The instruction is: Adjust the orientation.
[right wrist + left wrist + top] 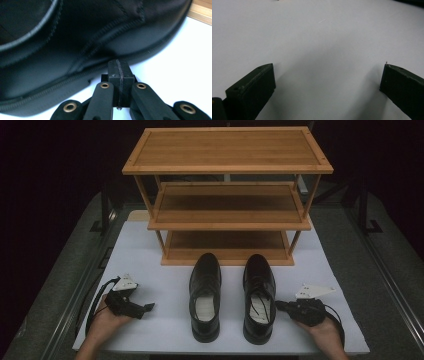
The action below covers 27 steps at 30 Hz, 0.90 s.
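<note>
I'm resting the left gripper [131, 306] at eight o'clock, jaws spread wide; the right gripper [281, 305], jaws clenched empty, is nosing the right shoe [259, 292].

Two black leather dress shoes stand side by side on the white desk, just in front of the bamboo shoe rack [227, 195]. Both rest upright on their soles, toes pointing at the rack's bottom shelf and heels away from it. The left shoe [205, 295] shows a pale insole through its open top; its toe almost reaches the rack's lowest rail. The right shoe [259, 295] is laced, its laces lying loose across the opening, and its toe also sits just short of that rail. A narrow strip of desk separates the pair. Up close, the right shoe's [82, 37] side shows stitched seams and a ribbed welt, perhaps faintly creased.
</note>
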Each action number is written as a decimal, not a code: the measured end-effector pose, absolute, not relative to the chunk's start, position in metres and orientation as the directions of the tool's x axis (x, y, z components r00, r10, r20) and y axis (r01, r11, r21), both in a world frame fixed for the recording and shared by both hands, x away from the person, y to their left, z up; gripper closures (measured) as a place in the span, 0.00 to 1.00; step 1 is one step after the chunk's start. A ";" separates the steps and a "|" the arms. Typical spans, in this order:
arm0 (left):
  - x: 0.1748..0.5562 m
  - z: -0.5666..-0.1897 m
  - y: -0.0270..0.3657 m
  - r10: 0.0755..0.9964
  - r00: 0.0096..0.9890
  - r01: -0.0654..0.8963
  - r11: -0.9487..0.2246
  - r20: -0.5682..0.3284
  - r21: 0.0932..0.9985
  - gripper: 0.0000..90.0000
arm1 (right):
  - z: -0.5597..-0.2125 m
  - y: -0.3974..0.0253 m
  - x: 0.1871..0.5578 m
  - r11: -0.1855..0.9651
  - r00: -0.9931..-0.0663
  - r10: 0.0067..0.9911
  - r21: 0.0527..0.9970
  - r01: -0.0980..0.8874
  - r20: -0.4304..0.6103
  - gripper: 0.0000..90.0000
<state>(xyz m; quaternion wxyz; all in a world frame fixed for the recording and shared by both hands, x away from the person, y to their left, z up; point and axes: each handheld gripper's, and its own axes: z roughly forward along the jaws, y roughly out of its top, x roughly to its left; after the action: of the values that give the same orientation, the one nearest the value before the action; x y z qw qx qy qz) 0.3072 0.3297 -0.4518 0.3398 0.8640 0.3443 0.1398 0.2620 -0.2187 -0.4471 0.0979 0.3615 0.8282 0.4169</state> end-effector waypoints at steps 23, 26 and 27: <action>0.307 -0.452 0.330 0.690 0.724 0.501 -0.532 0.007 0.683 0.00 | -0.447 -0.183 0.280 0.418 -0.740 0.661 0.758 0.502 0.126 1.00; 0.307 -0.452 0.330 0.690 0.724 0.501 -0.532 0.007 0.683 0.00 | -0.447 -0.176 0.282 0.424 -0.747 0.653 0.758 0.496 0.123 1.00; 0.307 -0.452 0.330 0.690 0.724 0.501 -0.532 0.007 0.683 0.00 | -0.447 -0.176 0.282 0.424 -0.747 0.653 0.758 0.496 0.123 1.00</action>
<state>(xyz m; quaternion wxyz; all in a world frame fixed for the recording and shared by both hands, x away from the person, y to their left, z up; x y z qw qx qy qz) 0.3073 0.3297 -0.4519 0.3396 0.8640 0.3445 0.1396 0.2818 -0.1756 -0.4470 0.0952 0.3425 0.8385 0.4130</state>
